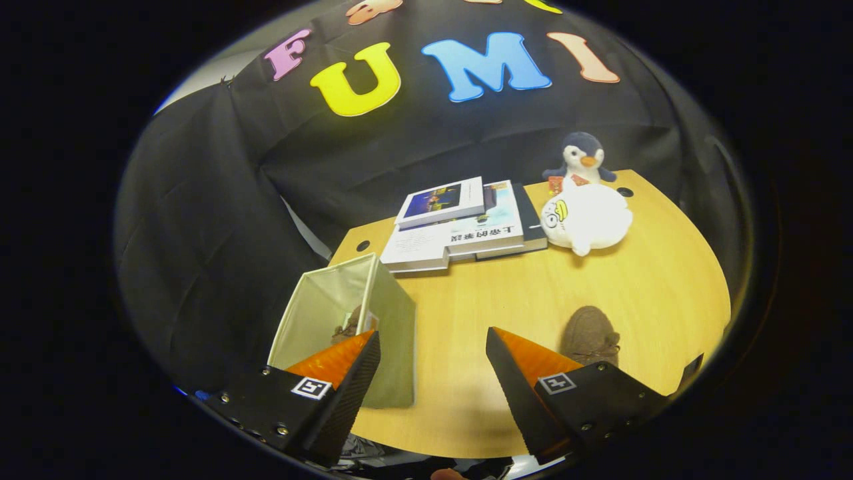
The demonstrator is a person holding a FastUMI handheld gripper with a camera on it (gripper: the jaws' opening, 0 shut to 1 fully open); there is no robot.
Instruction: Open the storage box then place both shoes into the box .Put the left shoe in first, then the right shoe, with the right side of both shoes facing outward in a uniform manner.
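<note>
Gripper (433, 363) held above the table (666, 293), fingers spread wide, nothing between them.

Storage box (346, 320) stands open just ahead of the left finger, the finger overlapping its near wall. 1 brown shoe (348, 327) is partly visible inside, low in the box; which way it faces cannot be told. Judgement: this is the left shoe, so step 1 of placing looks done.

2nd brown shoe (590, 337) lies on the table just beyond the right finger, partly hidden by it, well apart from the box. Judgement: wide jaws suit the next pick, the right shoe.

Beyond the fingers, far side of table: stack of books (466, 223), white plush (586, 217), penguin plush (581, 159). All clear of the working path.
</note>
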